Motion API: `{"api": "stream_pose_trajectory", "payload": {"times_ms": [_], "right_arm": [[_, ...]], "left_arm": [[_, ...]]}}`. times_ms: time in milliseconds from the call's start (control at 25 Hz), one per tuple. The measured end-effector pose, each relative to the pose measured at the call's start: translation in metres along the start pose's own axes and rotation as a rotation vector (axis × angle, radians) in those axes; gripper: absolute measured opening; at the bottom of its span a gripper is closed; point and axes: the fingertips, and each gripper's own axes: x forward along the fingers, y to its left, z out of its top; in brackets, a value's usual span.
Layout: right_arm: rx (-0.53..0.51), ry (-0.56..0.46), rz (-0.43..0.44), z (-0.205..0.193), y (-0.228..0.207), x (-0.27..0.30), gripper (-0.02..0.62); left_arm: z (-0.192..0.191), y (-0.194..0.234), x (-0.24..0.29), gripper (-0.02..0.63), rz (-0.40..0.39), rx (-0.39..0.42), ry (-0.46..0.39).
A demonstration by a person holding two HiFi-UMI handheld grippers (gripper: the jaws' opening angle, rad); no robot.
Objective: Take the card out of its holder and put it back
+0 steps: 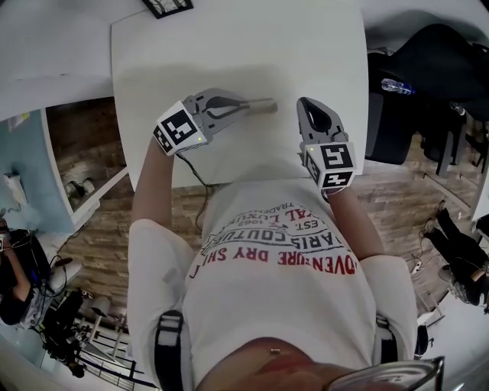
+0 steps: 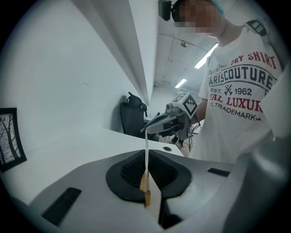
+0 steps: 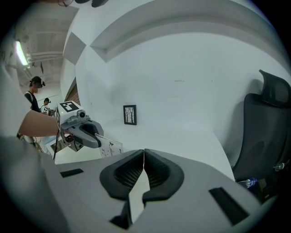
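Observation:
A thin clear card with dark print (image 3: 110,148) sticks out of my left gripper (image 3: 102,142), which is shut on it. In the left gripper view the card (image 2: 146,141) stands edge-on between the closed jaws, with a small wood-coloured piece (image 2: 145,189) at its near end; I cannot tell if that is the holder. From the head view the left gripper (image 1: 246,105) holds the card (image 1: 262,105) over the white table (image 1: 306,46), pointing right. My right gripper (image 1: 304,103) hovers a little to the right of it, shut with nothing between its jaws (image 3: 144,152).
A small black-framed picture (image 1: 166,6) lies at the table's far edge. A black office chair (image 1: 428,76) and a water bottle (image 1: 397,85) are beyond the table's right side. People stand in the background (image 3: 35,93).

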Motion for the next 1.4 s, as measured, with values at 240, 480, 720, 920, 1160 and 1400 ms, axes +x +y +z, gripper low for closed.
{"api": "stream_pose_trajectory", "payload": {"times_ms": [240,480,720,920,1160,1400], "right_arm": [[0.004,-0.018,0.006,0.008,0.006,0.007,0.026],[0.006,-0.04,0.011,0.015,0.002,0.002,0.026],[0.007,-0.077,0.01,0.023,0.001,-0.006,0.026],[0.012,-0.105,0.008,0.027,0.002,-0.013,0.026],[0.019,-0.144,0.006,0.036,0.002,-0.022,0.026],[0.019,-0.18,0.008,0.043,0.003,-0.03,0.025]], "left_arm": [[0.007,0.0,-0.009,0.037,-0.002,0.023,0.008],[0.028,-0.002,-0.015,0.037,0.019,0.027,-0.023],[0.049,-0.004,-0.022,0.037,0.063,0.067,-0.047],[0.065,-0.007,-0.035,0.037,0.123,0.072,-0.082],[0.089,-0.004,-0.053,0.037,0.296,0.06,-0.159],[0.095,0.001,-0.073,0.037,0.581,-0.02,-0.267]]}}
